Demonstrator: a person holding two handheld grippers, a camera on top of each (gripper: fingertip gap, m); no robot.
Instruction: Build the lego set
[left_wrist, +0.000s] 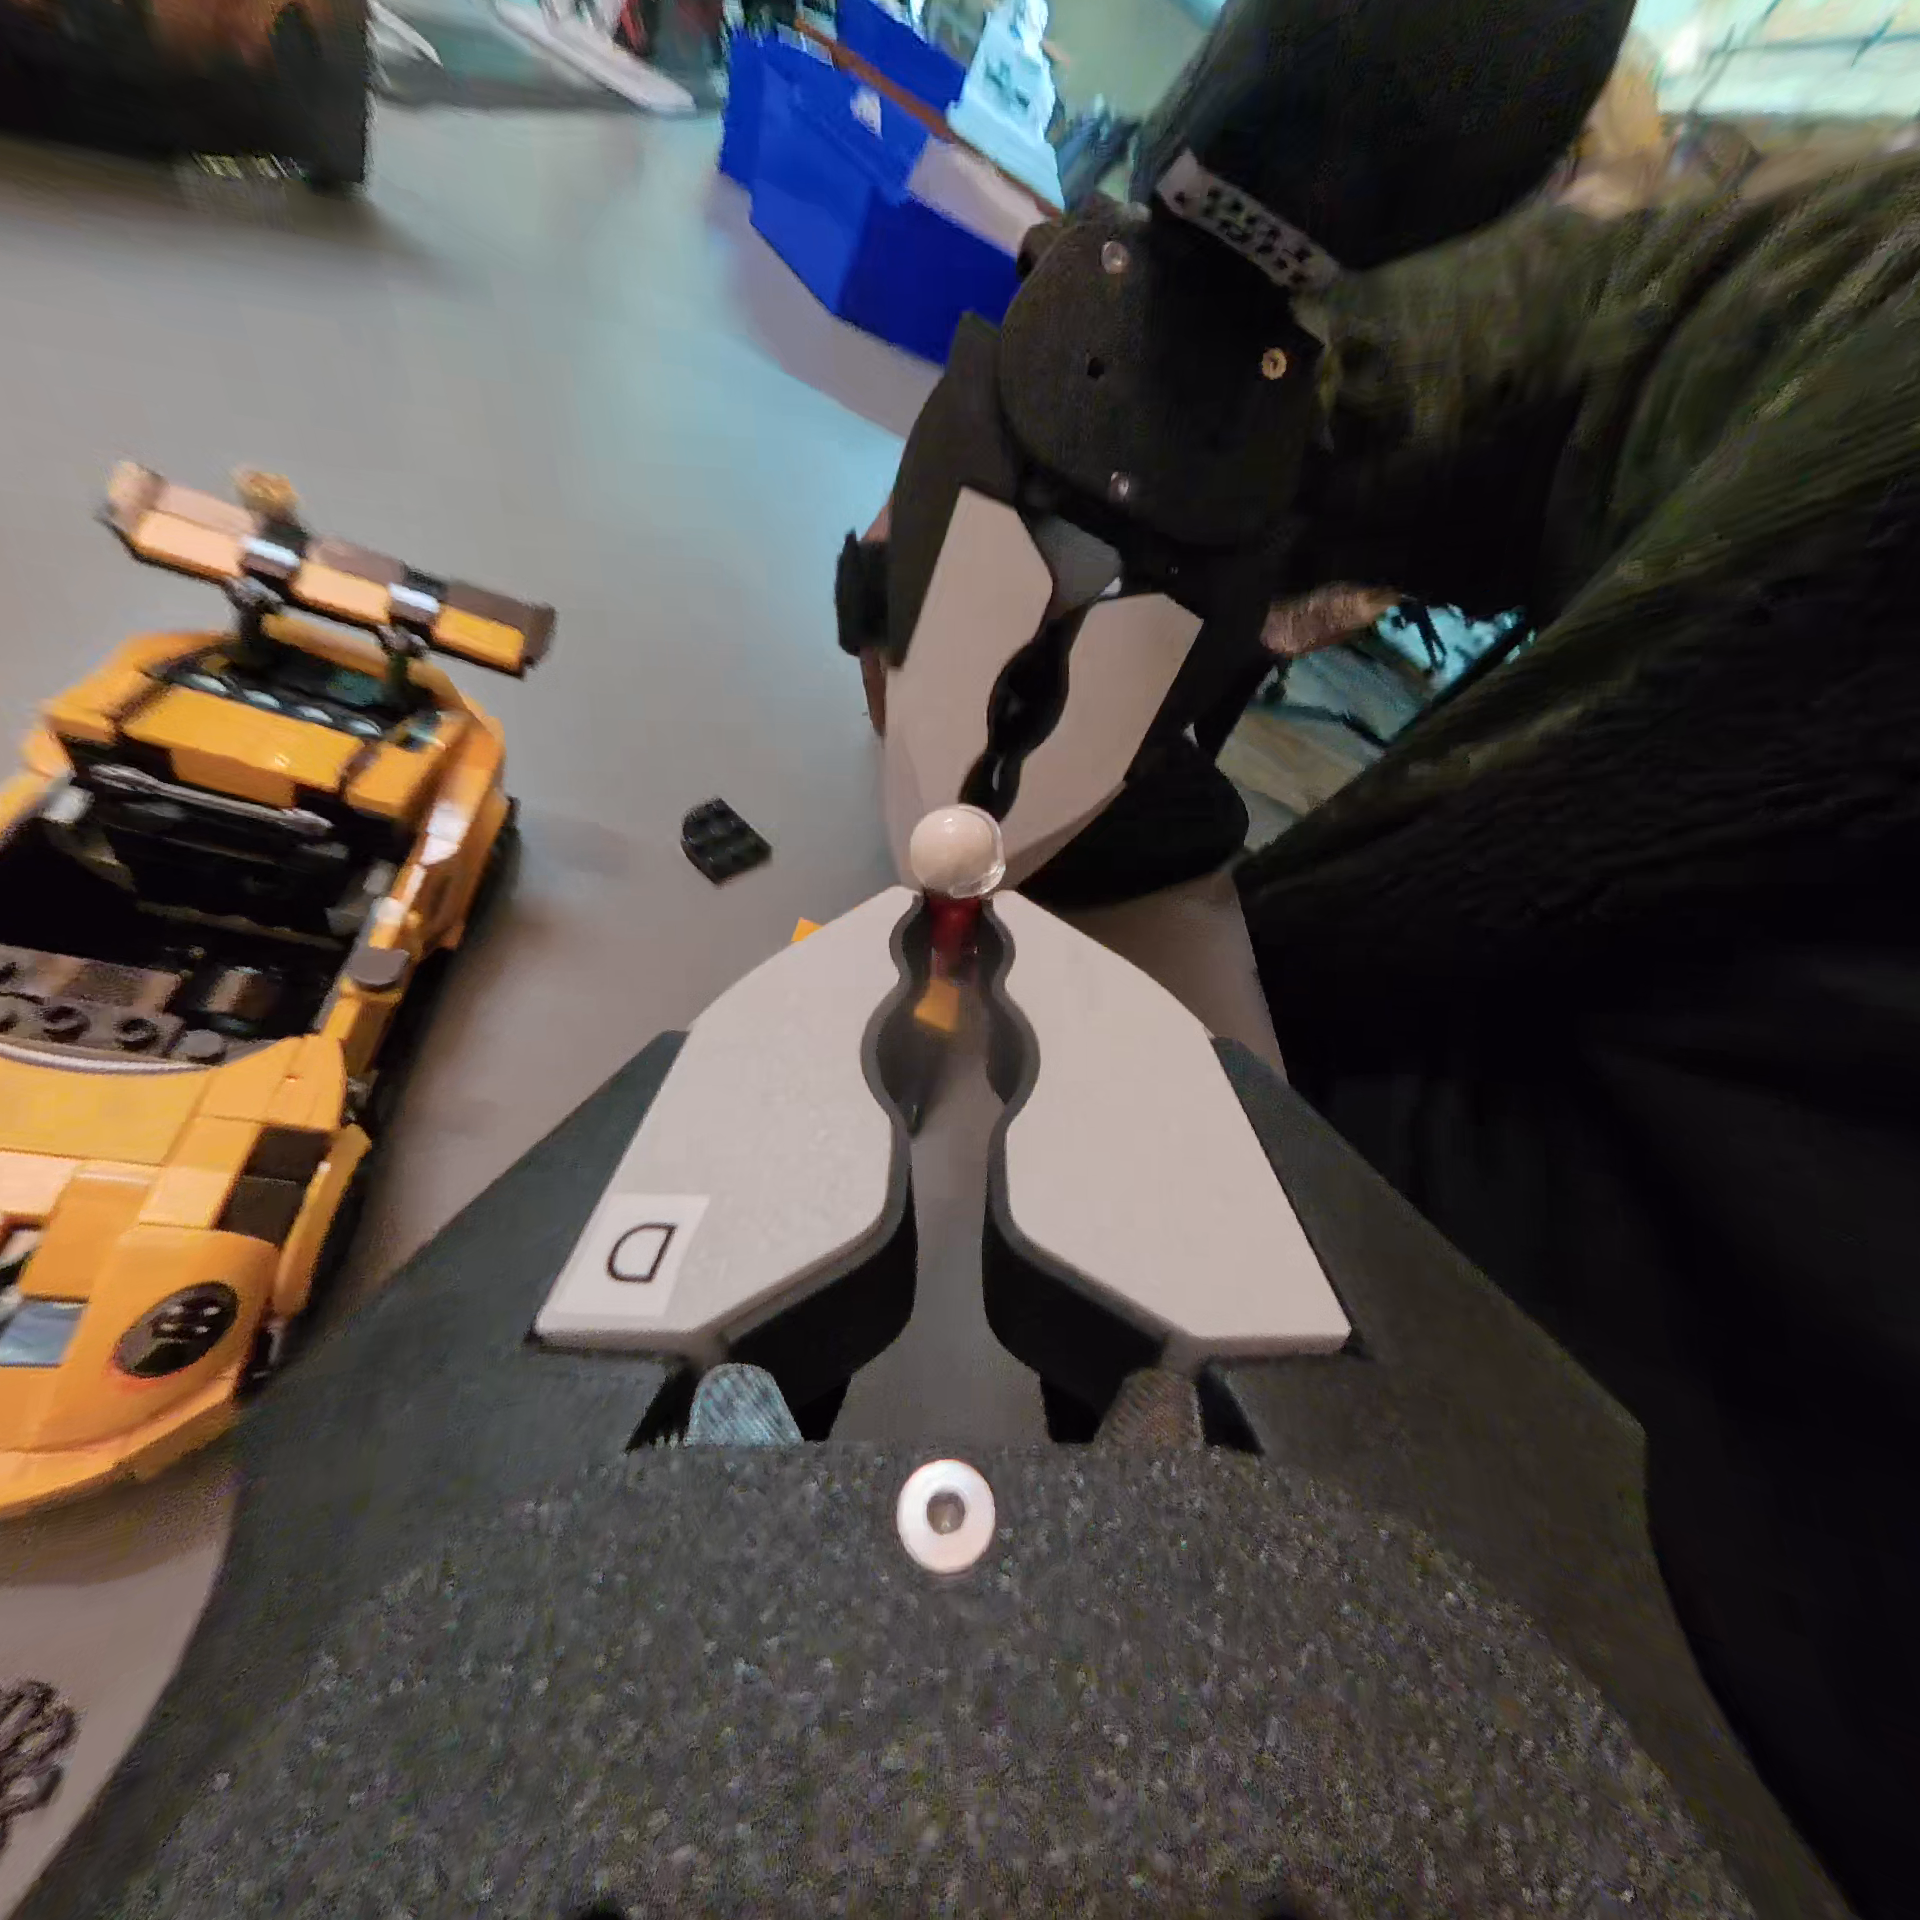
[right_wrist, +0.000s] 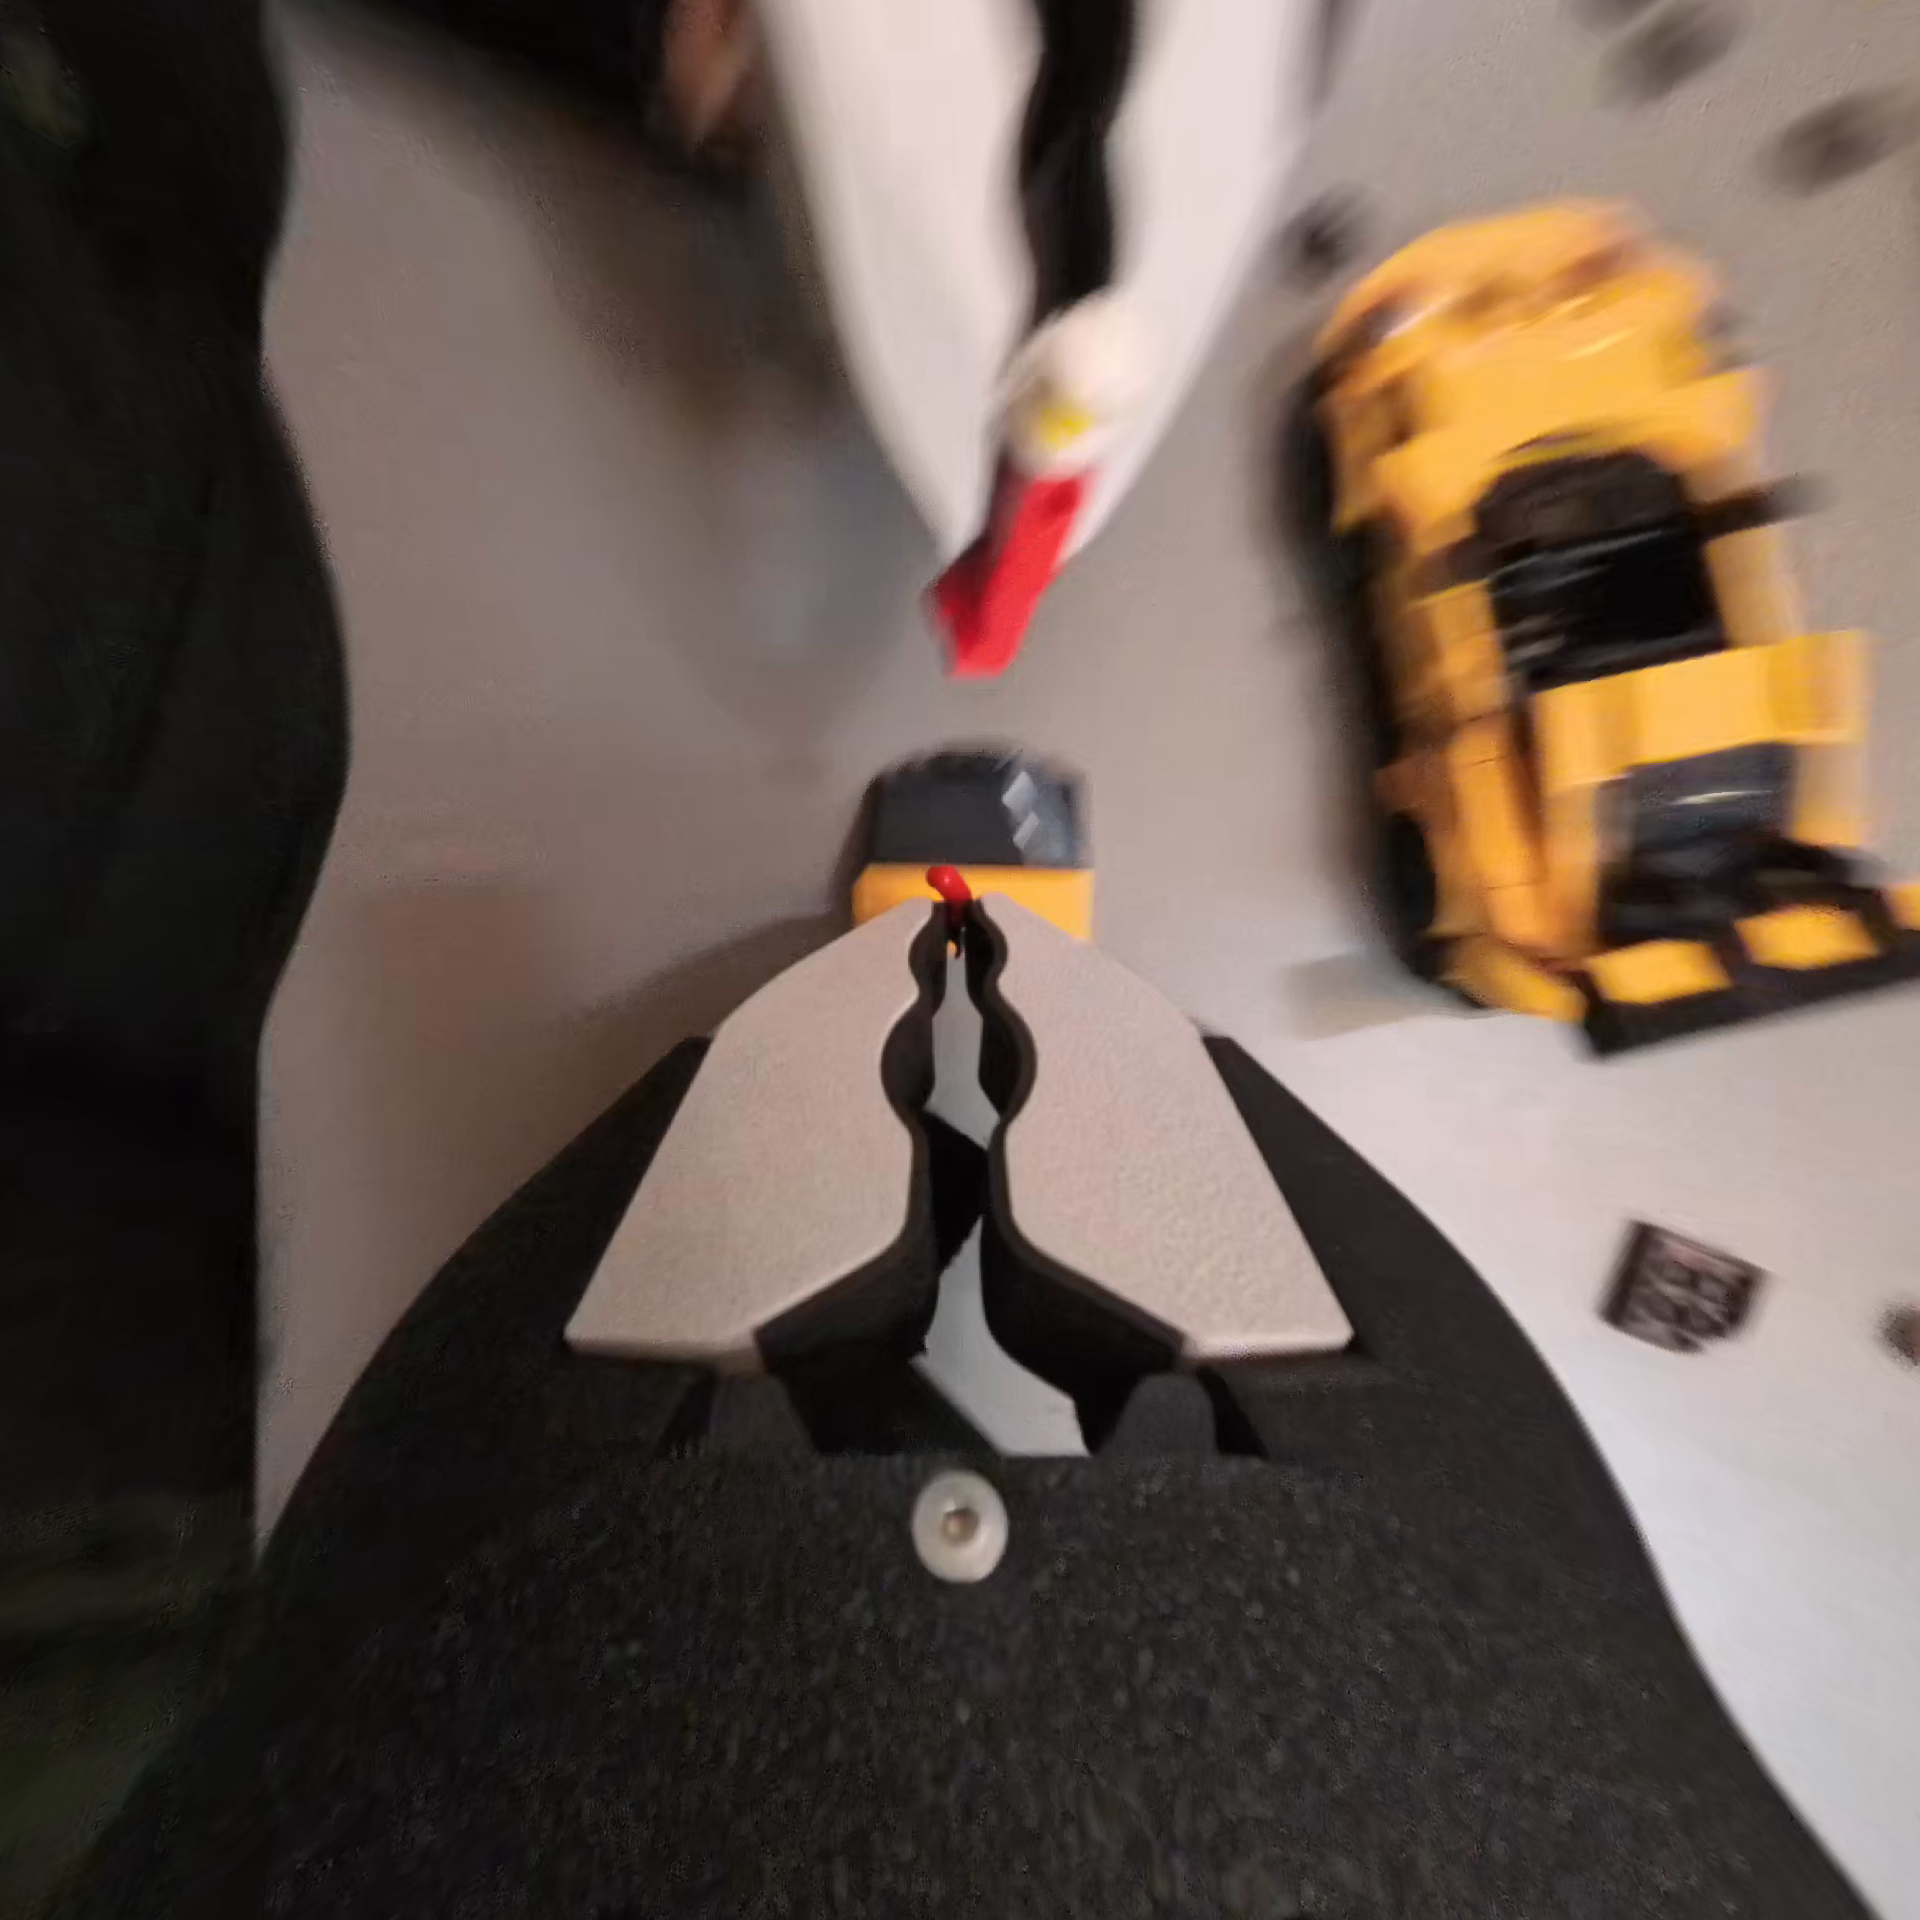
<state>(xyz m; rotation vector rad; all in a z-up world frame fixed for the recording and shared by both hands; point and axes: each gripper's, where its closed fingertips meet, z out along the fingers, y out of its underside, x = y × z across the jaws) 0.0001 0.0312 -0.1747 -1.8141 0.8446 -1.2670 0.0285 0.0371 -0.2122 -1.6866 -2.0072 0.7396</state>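
My left gripper (left_wrist: 951, 914) is shut on a minifigure (left_wrist: 954, 862) with a white helmet and a red body, held above the grey table. In the right wrist view the left gripper (right_wrist: 1023, 468) comes down from the top with the blurred minifigure (right_wrist: 997, 582) at its tips. My right gripper (right_wrist: 951, 914) is shut on a tiny red hooked piece (right_wrist: 948, 883). It faces the left gripper tip to tip (left_wrist: 1013, 821), just behind the helmet. A yellow and black car (left_wrist: 229, 935) stands to the left, its cabin open; it also shows in the right wrist view (right_wrist: 1558, 675).
A yellow and black roof part (right_wrist: 971, 842) lies on the table (right_wrist: 520, 520) just beyond my right fingertips. A small black plate (left_wrist: 724, 840) lies beside the car. A dark square piece (right_wrist: 1678, 1299) lies to the right. Blue bins (left_wrist: 862, 208) stand at the back. A person's dark sleeve (left_wrist: 1610, 727) fills the right.
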